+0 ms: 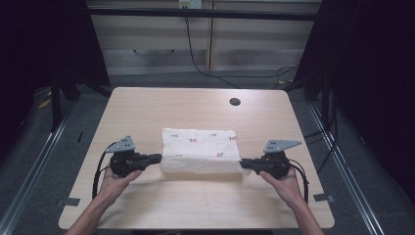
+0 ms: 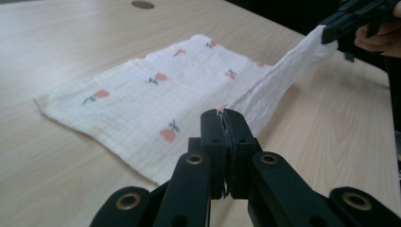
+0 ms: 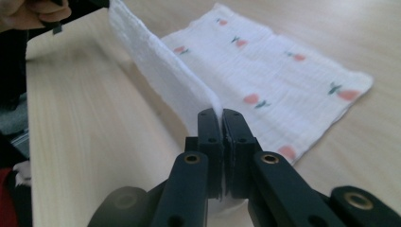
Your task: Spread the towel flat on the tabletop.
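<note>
White crinkled cotton, printed with small red fruit, makes up the rectangular cloth [image 1: 199,149] that lies near the middle of the pale wooden table [image 1: 195,200], its near long edge lifted off the wood. That edge is pulled taut between two grips, probably so it can be carried over the rest of the cloth as a fold. The left gripper [image 1: 155,158], at the cloth's near left corner, has its black jaws pressed together on the fabric; the right gripper [image 1: 244,164], at the near right corner, pinches in the same way. The high view gives the layout: the cloth square to the table and the round cable hole [image 1: 235,102] beyond its far edge. The left gripper view [image 2: 225,124] and the right gripper view [image 3: 221,122] show what that one cannot, the raised hem running as a strip from one pair of jaws to the other.
</note>
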A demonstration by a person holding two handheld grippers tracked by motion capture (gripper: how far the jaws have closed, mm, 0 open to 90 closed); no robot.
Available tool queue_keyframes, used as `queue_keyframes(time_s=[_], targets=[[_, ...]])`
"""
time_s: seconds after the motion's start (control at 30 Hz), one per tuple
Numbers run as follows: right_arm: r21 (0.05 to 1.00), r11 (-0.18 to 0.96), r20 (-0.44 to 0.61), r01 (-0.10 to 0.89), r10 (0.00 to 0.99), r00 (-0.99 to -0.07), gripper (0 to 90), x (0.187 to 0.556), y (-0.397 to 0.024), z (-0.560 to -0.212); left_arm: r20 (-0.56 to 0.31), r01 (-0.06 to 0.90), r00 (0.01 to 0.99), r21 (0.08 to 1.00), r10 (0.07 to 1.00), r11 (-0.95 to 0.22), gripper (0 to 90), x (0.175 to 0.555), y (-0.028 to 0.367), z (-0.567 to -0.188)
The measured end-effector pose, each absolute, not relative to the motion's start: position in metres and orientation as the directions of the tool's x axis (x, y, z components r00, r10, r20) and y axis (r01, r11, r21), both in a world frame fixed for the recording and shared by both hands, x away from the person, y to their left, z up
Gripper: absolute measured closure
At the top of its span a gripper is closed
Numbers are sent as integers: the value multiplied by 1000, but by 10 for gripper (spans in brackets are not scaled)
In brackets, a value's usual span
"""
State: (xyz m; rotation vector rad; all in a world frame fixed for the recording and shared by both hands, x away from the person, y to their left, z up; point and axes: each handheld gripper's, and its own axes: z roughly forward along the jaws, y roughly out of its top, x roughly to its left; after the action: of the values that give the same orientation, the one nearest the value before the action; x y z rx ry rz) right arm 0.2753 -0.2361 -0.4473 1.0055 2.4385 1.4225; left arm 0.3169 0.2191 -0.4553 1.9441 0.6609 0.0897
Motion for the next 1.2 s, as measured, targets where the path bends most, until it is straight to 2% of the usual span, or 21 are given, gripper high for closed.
queue_keyframes(time_s=[0.23, 0.47, 0.57, 0.7, 0.8, 0.93, 1.03, 1.07, 1.2], targets=[[781, 376, 208, 499, 597, -775, 838, 252, -232, -465, -229, 419, 853, 837, 470, -352, 880, 305, 220, -466], [768, 385, 213, 513, 601, -770, 780, 239, -233, -475, -243, 436, 852, 820, 464, -371, 877, 292, 224, -478], [766, 379, 224, 520, 600, -768, 785, 236, -236, -477, -245, 437, 852, 820, 463, -370, 870, 290, 227, -480], [768, 367, 224, 525, 615, -756, 770, 238, -240, -476, -247, 433, 858, 818, 450, -377, 792, 286, 228, -481], [773, 353, 227, 527, 622, -750, 758, 240, -242, -473, -260, 431, 857, 834, 444, -345, 771, 284, 235, -477], [782, 336, 227, 525, 630, -742, 729, 244, -244, -468, -279, 451, 834, 842, 476, -296, 658, 289, 246, -472], [785, 323, 231, 528, 638, -734, 661, 248, -245, -466, -294, 477, 809, 834, 508, -278, 623, 298, 250, -471], [786, 307, 242, 537, 647, -723, 612, 253, -246, -466, -291, 490, 797, 823, 530, -286, 566, 304, 250, -470], [785, 290, 252, 547, 657, -711, 573, 260, -248, -469, -289, 500, 790, 815, 541, -295, 504, 315, 247, -469]])
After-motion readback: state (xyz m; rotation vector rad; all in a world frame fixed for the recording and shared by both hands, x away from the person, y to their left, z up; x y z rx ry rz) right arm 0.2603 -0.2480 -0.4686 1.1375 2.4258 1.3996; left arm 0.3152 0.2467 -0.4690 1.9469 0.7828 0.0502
